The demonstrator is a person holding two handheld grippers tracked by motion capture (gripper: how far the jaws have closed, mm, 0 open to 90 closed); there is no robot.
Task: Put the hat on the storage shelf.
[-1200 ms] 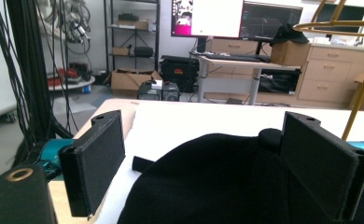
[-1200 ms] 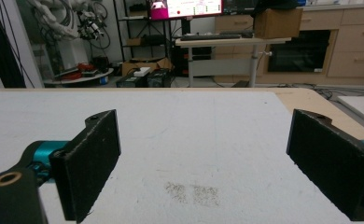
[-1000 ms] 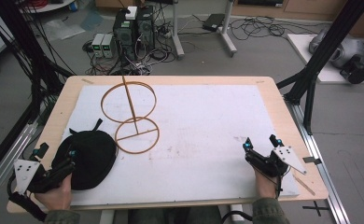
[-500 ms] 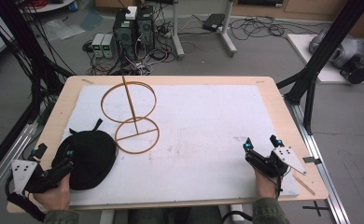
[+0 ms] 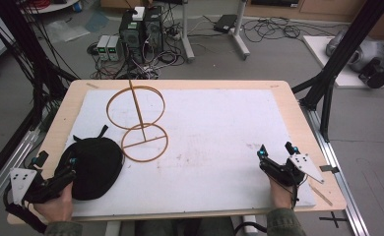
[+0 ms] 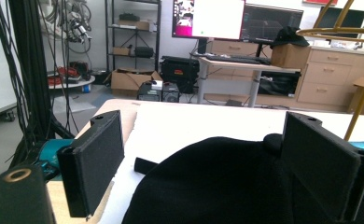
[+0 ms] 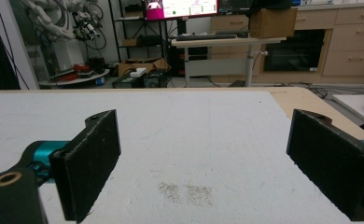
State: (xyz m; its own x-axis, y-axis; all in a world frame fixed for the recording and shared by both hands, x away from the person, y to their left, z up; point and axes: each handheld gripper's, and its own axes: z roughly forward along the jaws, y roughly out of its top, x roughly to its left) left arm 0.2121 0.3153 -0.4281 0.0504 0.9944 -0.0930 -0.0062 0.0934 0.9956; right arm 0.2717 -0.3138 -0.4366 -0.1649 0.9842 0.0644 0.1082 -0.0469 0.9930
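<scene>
The one black cap (image 5: pixel 92 166), soft, rounded and matte with a strap poking out behind, lies at the near left of the white-topped bench (image 5: pixel 219 123), just beside the wooden two-ring stand (image 5: pixel 140 123). My left hand-held gripper (image 5: pixel 64 169) stands wide open around its edge without gripping it. My right hand-held gripper (image 5: pixel 273 155), also wide open, holds nothing at the near right.

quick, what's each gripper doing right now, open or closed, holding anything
Left gripper: open, jaws apart on either side of the black hat, not clamped on it.
Right gripper: open, holding nothing, over the white table mat.
</scene>
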